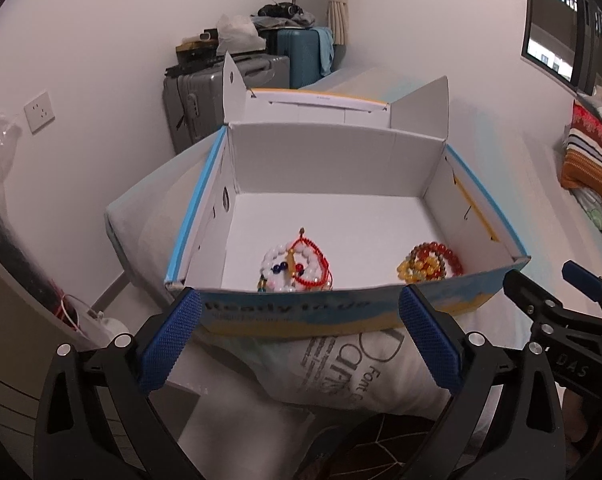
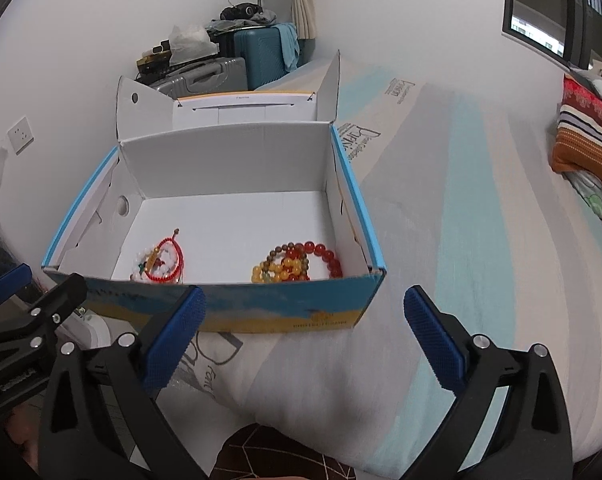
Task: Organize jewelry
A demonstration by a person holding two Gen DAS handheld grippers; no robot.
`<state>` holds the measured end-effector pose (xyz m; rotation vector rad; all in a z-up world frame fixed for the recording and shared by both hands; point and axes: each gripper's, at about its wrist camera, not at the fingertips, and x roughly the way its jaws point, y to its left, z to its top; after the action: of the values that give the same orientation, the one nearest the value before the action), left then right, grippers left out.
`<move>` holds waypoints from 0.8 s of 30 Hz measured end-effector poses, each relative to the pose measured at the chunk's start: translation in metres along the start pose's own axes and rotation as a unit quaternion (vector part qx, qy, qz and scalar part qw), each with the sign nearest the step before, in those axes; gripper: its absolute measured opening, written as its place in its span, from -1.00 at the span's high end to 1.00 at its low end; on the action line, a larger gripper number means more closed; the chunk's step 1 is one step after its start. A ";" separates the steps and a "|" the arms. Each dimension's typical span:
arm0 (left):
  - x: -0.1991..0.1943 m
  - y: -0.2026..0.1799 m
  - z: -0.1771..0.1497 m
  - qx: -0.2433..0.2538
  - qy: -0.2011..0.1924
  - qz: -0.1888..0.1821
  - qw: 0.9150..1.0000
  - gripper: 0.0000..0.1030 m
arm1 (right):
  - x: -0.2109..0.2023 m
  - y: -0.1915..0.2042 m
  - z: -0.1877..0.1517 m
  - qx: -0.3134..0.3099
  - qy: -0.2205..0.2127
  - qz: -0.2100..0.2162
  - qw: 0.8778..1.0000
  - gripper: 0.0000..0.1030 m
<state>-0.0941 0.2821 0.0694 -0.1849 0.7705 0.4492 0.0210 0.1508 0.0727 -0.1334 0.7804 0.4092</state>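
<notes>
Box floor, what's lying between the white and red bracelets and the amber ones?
Nothing: bare floor separates the white-red pile from the amber pile, clearest in the right wrist view.

Box front wall hides lower part of white-red bracelets; box print blurred.

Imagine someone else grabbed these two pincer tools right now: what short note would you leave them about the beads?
Left gripper: open, holding nothing, just short of the box's near wall.
Right gripper: open, holding nothing, beside the left one.
Box: lid flipped back, sitting on the bed.
White and red bracelets: piled in the box's near left part.
Amber and red bead bracelets: piled in its near right part.
Done: both piles are in the box.
Left: probably closing the lid; no loose jewelry shows outside.
</notes>
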 end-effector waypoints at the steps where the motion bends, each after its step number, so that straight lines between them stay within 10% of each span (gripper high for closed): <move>1: 0.001 0.000 -0.002 0.000 0.001 0.000 1.000 -0.89 | 0.000 0.001 -0.001 0.000 0.000 -0.001 1.000 -0.85; 24: 0.004 -0.002 -0.007 0.009 0.003 -0.003 1.000 -0.89 | 0.003 0.002 -0.006 0.001 0.003 -0.003 1.000 -0.85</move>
<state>-0.0951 0.2793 0.0613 -0.1716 0.7802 0.4357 0.0182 0.1519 0.0671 -0.1356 0.7868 0.4024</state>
